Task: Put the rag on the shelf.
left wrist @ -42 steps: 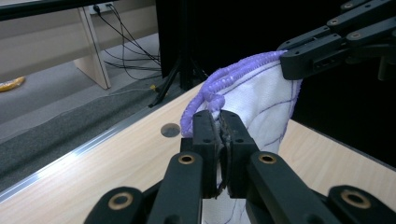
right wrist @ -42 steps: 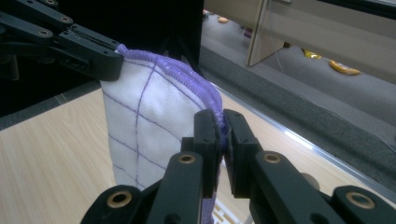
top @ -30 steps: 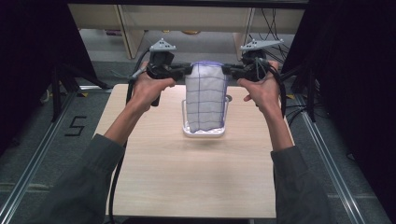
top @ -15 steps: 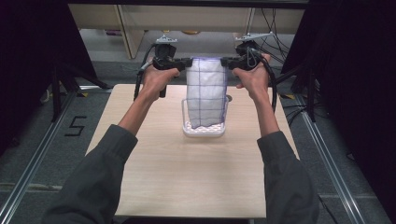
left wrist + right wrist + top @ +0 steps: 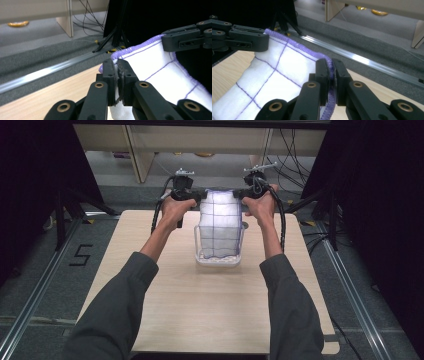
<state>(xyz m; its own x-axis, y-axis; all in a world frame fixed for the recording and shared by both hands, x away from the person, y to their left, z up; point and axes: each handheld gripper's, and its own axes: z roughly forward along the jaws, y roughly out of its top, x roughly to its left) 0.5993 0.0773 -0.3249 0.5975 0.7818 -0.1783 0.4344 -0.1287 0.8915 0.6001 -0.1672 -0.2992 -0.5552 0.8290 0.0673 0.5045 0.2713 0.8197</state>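
Left tool [image 5: 201,195] & right tool [image 5: 239,194] each pinch a top corner of a white cloth [image 5: 220,222], purple grid + stitched hem, soft weave. Hangs long axis vertical, bottom inside clear plastic tub [image 5: 219,261] near the wooden surface's [image 5: 200,310] far edge.

On the table [image 5: 165,310], a cloth [image 5: 220,222] hangs into a clear bin [image 5: 219,259], its upper corners pinched between the left gripper [image 5: 199,196] and right gripper [image 5: 239,195].
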